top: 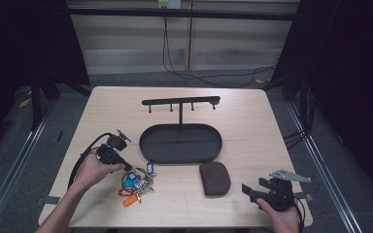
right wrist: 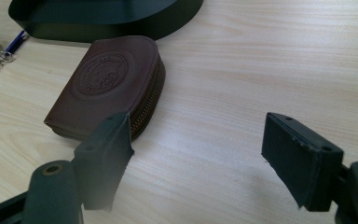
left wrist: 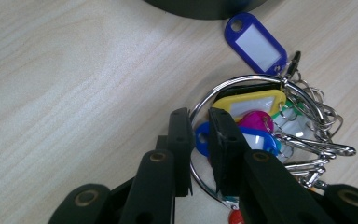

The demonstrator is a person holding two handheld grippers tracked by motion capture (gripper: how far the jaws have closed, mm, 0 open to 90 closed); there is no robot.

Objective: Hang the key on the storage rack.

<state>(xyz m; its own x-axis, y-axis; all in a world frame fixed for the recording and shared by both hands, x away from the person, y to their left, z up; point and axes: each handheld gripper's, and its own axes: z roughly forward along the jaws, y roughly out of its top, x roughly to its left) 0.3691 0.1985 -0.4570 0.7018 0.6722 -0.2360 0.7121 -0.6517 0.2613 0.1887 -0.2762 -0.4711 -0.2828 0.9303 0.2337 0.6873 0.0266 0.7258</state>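
- Keyring [left wrist: 242, 140] with its bunch of coloured tags lies on the desk [top: 252, 116], near-left of the black oval tray [top: 180, 143] and left of the brown zip pouch [top: 215, 177]. I judge the job in hand is to lift it by the big wire loop.
- Left tongs [left wrist: 199, 140] are nearly pressed together, straddling the loop's left arc. I cannot tell whether the pads bite the wire yet. If they close on thin round wire alone, I expect it to slide or swivel out as I lift.
- One pad sits over a blue tag [left wrist: 256, 140]. Pinching the tag instead of the ring could let the bunch swing and slip free.
- Loose clips and chain links [left wrist: 317, 135] hang to the right. On a lift they may drag across the desk, or snag the hooked rack [top: 180, 101] standing behind the tray, if I carry low.
- Right tongs [right wrist: 200, 154] are spread wide, holding nothing, near the pouch at the near-right. A careless move could nudge it.
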